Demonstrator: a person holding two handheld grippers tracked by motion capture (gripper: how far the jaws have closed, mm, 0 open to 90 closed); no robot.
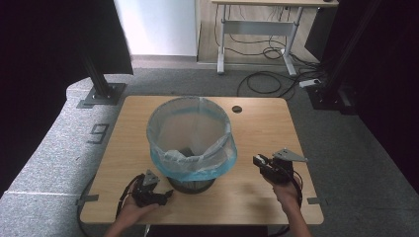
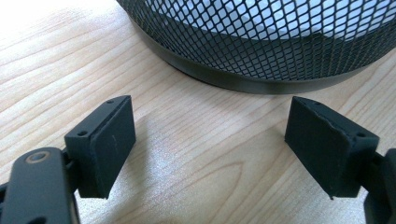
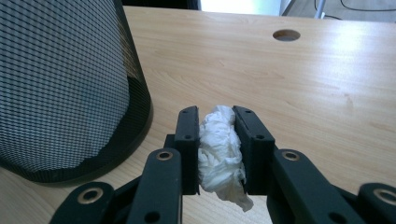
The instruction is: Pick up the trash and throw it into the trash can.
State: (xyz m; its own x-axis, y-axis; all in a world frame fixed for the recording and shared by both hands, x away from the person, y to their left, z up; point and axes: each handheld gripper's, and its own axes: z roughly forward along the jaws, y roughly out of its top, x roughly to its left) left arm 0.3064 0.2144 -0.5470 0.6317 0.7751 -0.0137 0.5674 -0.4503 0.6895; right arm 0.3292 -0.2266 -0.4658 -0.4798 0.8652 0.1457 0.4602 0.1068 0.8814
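Standing near the middle of the wooden table (image 1: 257, 128) in the high view is a black mesh bin (image 1: 192, 185) lined with a blue-edged plastic bag (image 1: 197, 148) folded over its rim; something dark is lying at the bottom, too dim to identify. The left gripper (image 1: 165, 196) is resting just left of the bin's base, the right gripper (image 1: 257, 160) hovering to its right. A "9" (image 1: 99, 132) is marked on the grey floor left of the table. Looking along the left gripper (image 2: 210, 140), its jaws are gaping wide, empty, facing the bin's base (image 2: 261, 46). Looking along the right gripper (image 3: 217, 123), its jaws are pinching a crumpled white tissue (image 3: 219, 149) beside the bin (image 3: 60, 88).
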